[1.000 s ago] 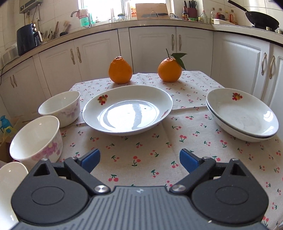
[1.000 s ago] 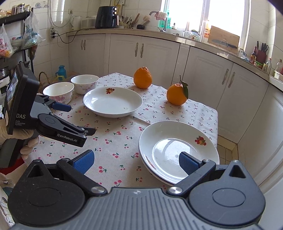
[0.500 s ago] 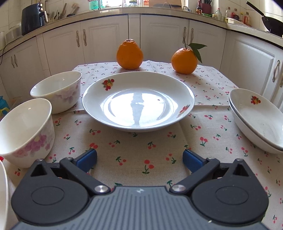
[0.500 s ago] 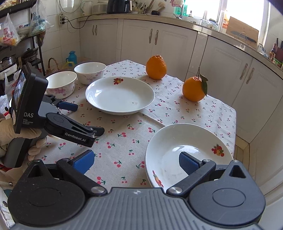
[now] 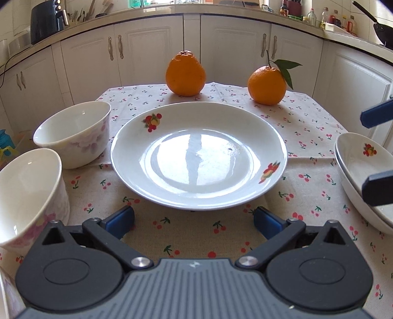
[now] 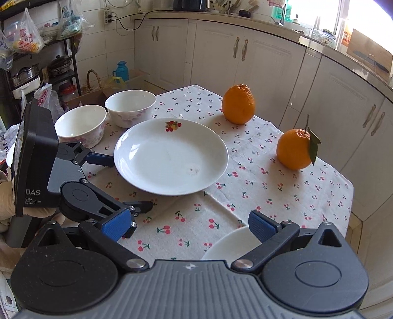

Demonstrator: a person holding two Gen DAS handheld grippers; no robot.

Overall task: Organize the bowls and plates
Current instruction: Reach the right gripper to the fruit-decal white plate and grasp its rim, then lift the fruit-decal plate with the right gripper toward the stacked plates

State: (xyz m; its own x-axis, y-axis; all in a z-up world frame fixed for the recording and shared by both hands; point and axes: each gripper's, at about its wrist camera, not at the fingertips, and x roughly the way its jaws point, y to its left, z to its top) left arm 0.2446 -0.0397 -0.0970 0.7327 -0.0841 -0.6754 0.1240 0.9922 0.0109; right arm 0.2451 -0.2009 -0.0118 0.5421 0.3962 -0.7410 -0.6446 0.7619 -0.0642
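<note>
Left claw [image 5: 194,219] agape, empty, nearing round glossy plate [image 5: 199,157]; right claw [image 6: 189,227] likewise, seemingly.

Both views are lit brightly by daylight. In the right wrist view the window [image 6: 363,22] is overexposed to plain white, and the light is seen to come from there. A strong reflection with a dark vertical stripe is shown in the middle of the plate [image 5: 199,157], and soft short shadows are cast on the tablecloth [image 5: 196,230] under the plate and beside the two oranges [image 5: 185,73]. Straight cabinet lines are bent by the fisheye lens, and the corners are darkened. The focus is sharp near the plate; only the far counter objects are slightly soft.
</note>
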